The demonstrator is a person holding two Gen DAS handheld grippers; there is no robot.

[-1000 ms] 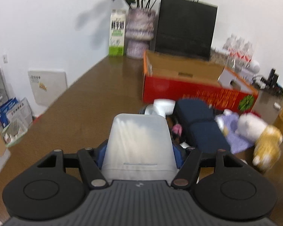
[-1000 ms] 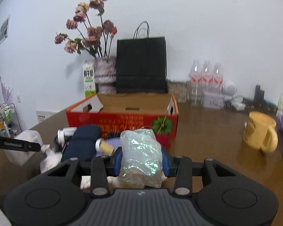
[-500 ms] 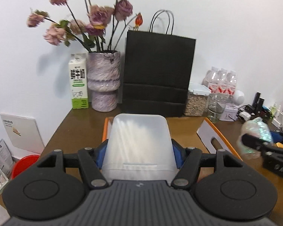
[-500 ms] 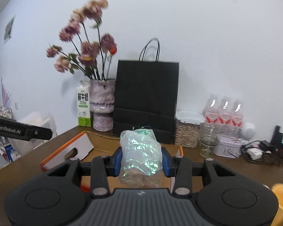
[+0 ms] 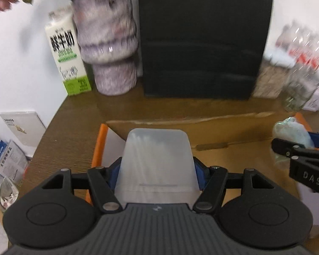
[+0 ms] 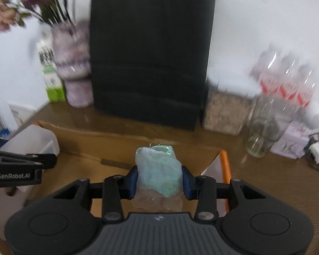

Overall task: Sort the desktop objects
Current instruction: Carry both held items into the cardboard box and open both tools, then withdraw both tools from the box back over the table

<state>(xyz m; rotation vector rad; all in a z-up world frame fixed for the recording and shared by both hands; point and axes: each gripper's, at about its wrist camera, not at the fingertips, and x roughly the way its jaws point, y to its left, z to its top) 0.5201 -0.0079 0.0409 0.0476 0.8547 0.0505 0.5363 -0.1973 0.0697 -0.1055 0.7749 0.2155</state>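
We are carrying two things over the open cardboard box at once: the left gripper is pinching a translucent white plastic container between its blue pads, and the right gripper is squeezing a crinkled clear plastic bag with something pale greenish inside. Both loads are hanging above the box's brown floor, the container towards its left end near the orange flap, the bag towards its right end. To do this step well, we are judging that each piece should be lowered well inside the walls before the pads are let go, with the two grippers kept apart so they are not knocking together. The bag is soft and is likely sagging when freed, so a low release is suiting it; the rigid container may tip if dropped from high. Much is hard to read: both views are smeared, so the milk carton, the vase, the black paper bag and the bottles are blurring. The near wall of the box is hiding behind the grippers, and we are not making out what the bag is holding or whether the container is empty.
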